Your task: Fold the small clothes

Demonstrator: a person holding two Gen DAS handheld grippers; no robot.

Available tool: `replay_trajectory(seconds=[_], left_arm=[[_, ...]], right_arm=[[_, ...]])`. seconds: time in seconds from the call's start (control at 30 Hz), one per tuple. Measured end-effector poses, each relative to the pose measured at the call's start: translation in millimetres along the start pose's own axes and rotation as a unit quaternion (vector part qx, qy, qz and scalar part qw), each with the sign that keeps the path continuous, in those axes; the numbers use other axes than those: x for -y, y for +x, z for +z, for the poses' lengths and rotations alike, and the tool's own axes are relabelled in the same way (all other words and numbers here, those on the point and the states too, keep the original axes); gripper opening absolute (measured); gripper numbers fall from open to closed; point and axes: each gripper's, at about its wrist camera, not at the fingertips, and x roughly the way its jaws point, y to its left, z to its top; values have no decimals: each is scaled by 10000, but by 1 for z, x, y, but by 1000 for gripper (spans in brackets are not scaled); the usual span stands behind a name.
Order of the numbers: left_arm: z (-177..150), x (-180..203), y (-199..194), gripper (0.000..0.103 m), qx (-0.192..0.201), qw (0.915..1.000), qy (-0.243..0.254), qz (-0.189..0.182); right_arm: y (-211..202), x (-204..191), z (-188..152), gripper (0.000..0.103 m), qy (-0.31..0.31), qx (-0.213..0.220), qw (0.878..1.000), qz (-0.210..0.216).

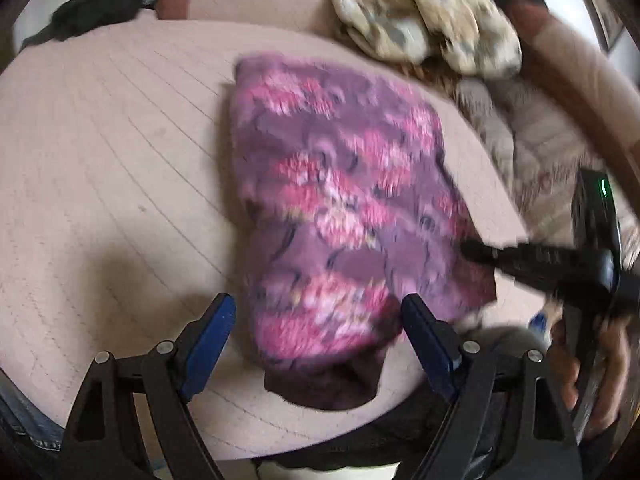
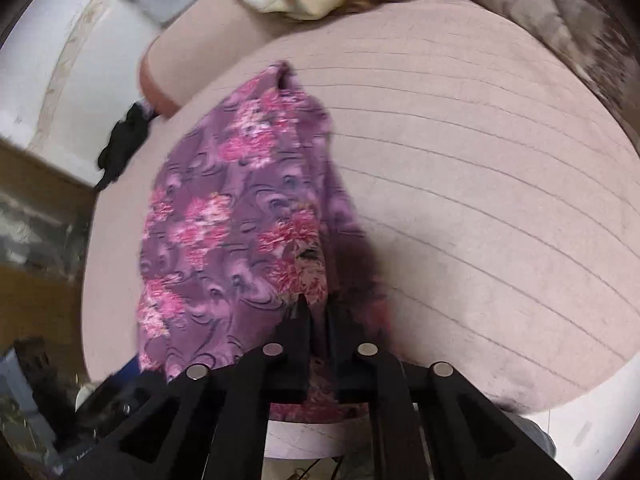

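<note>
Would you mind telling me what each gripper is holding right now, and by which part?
The right gripper is shut on the near edge of the purple floral garment. The left gripper is open, holding nothing.

A black cloth (image 1: 96, 8) lies at the pink quilted cushion's (image 1: 100, 168) far edge, near a white wall (image 2: 72, 72).

No text, label, brand, number or sign can be read in either wrist view; both pictures are blurred, and nothing shows any lettering.
</note>
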Motion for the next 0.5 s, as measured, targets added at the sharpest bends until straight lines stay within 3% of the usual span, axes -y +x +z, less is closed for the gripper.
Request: replay_trajectory(seconds=[0.03, 0.1, 0.17, 0.2, 0.27, 0.33, 0.4, 0.5], left_arm=[[-5, 5, 13, 84, -266, 9994, 190, 134], [-10, 5, 22, 84, -443, 9986, 219, 173], [-15, 1, 12, 84, -401, 9992, 72, -4], [-16, -1, 1, 84, -265, 9995, 28, -167], [-16, -6, -19, 84, -27, 9992, -18, -408], [-12, -14, -39, 84, 220, 9980, -98, -580], [-3, -28, -47, 84, 357, 9972, -333, -557], [13, -52, -33, 84, 180, 9937, -900, -636]], right_arm=[[4, -1, 2, 6, 56, -48, 9997, -211], [14, -6, 4, 6, 66, -215, 9980, -587], [8, -14, 2, 10, -54, -52, 9978, -666], [3, -16, 0, 17, -105, 45, 9981, -602], [-12, -12, -7, 36, -76, 267, 9990, -354], [-25, -2, -8, 71, 61, 483, 9984, 280], [-32, 6, -8, 79, 180, 538, 9939, 945], [-14, 12, -1, 81, 351, 83, 9937, 1066]])
